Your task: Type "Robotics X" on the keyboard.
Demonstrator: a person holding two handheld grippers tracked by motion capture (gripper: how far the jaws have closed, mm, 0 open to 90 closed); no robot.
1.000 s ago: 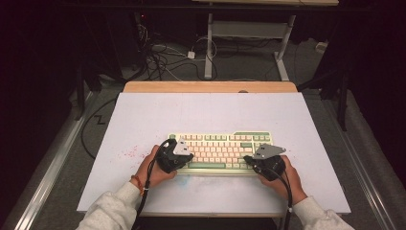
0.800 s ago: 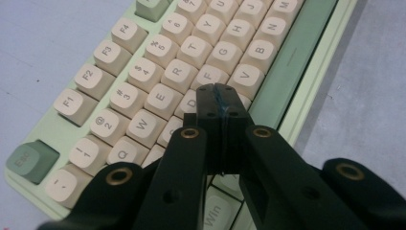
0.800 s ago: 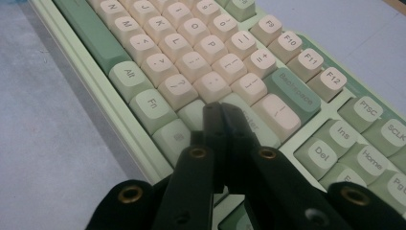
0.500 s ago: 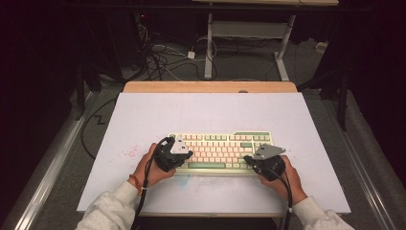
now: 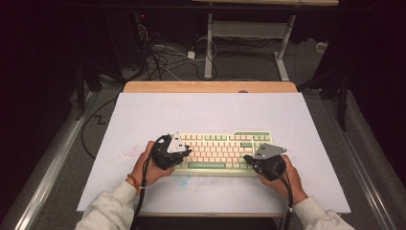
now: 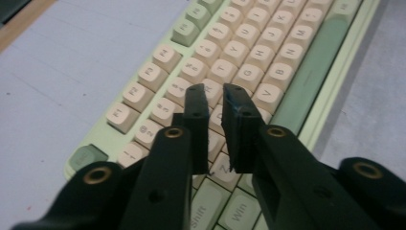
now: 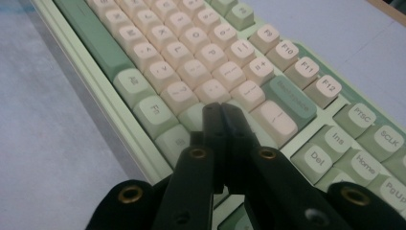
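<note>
A cream and green keyboard (image 5: 220,148) lies on the white table sheet (image 5: 210,115). My left gripper (image 5: 187,153) hovers over its left end, above the letter keys (image 6: 268,52). Its jaws have just been opening, and the left gripper (image 6: 216,93) now shows a narrow gap with nothing in it. My right gripper (image 5: 247,158) sits at the keyboard's right part. In the right gripper view the keyboard (image 7: 158,43) runs under the right gripper (image 7: 222,108), whose fingers are pressed together just above the keys near the enter key, holding nothing.
The sheet covers a wooden tabletop (image 5: 210,86) whose far edge shows. Beyond it are cables (image 5: 163,52) and the legs of a white desk frame (image 5: 208,43) on the dark floor. Bare sheet surrounds the keyboard on all sides.
The left hand has shifted very slightly at the keyboard's left end. The right hand and the keyboard have kept still.
</note>
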